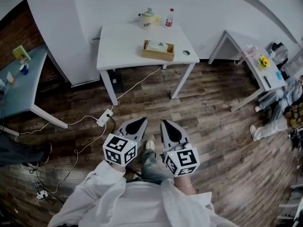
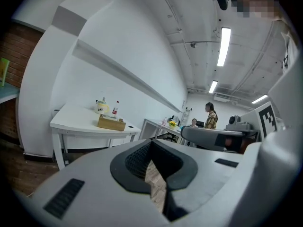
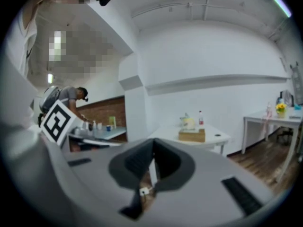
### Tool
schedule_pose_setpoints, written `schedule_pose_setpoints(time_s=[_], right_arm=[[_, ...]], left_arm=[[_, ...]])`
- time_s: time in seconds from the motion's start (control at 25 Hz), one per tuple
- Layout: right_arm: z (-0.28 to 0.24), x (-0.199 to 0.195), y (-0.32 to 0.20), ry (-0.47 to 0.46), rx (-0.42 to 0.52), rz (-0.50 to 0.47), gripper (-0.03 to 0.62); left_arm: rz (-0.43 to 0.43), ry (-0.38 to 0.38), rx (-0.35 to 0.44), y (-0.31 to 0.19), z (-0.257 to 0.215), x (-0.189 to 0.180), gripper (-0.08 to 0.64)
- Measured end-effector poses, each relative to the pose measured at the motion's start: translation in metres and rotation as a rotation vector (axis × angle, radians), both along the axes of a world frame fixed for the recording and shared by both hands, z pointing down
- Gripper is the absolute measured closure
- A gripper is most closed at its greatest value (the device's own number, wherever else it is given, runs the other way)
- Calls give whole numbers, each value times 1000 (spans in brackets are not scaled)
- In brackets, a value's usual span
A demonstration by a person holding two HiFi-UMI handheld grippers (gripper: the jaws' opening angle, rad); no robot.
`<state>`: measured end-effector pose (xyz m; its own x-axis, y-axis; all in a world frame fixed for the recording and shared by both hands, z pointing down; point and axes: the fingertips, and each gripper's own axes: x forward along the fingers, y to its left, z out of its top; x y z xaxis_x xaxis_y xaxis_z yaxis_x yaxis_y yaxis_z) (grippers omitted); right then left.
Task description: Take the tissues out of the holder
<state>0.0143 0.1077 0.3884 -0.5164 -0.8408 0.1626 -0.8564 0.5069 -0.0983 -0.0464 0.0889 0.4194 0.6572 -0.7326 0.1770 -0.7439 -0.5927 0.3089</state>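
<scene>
Left claw (image 1: 138, 123): I am reading it as pinched fully together, with nothing between the jaws; its own view (image 2: 152, 143) is showing only floor (image 1: 213, 126) past the tips.

The holder (image 1: 158, 51), an open wooden box, is sitting on the white bench (image 1: 118, 41) well ahead of both claws, roughly between their two lines and across a stretch of floor. The tissues (image 1: 157, 46) are showing as a white wad inside its top. A mug (image 1: 150, 18) and a bottle (image 1: 169, 17) are standing beyond it, farther from the claws.

Handling, as I am judging it: the tissues are looking very light, soft and easy to tear. I am planning a shallow pinch on the raised middle of the wad, not deep in the stack. The holder is looking light enough to slide or lift, so one claw should be bracing its wall.

Right claw (image 1: 165, 125): also closed tip to tip and empty, with the holder (image 3: 191, 135) far ahead of it.
</scene>
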Motion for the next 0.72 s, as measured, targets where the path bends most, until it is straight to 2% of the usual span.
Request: schedule_pose_setpoints(time_s=[0.24, 0.56, 0.72], right_arm=[[-3, 17, -73, -13, 4, -17, 583], [-8, 28, -165, 27, 13, -73, 583], [-13, 30, -206, 42, 27, -106, 583]], left_arm=[[-26, -14, 8, -73, -5, 11, 540], [-75, -7, 11, -159, -13, 23, 540], [-98, 28, 13, -201, -16, 27, 540]])
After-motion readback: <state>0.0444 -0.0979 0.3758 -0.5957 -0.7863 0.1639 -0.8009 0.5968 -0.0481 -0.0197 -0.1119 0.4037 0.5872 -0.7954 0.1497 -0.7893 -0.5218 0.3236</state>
